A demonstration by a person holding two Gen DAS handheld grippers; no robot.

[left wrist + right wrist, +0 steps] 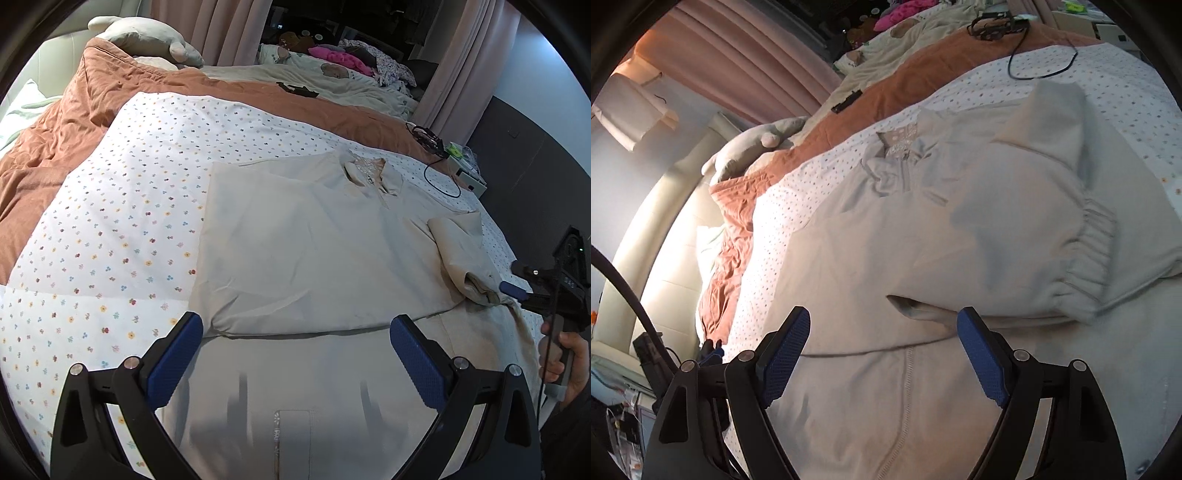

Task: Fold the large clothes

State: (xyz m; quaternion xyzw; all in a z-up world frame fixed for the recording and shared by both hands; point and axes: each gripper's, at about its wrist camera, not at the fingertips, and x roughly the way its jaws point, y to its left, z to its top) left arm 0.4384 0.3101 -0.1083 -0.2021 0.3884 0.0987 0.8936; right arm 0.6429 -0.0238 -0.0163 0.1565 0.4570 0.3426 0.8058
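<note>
Both grippers hang angled down over the bed: the left gripper is spread wide with nothing between its blue pads, same for the right gripper. A hand grips the right handle, mostly cut off at the frame edge. The cream collared long-sleeve garment lies flat on the white flower-print bedsheet, one elastic-cuffed sleeve folded across its front.
</note>
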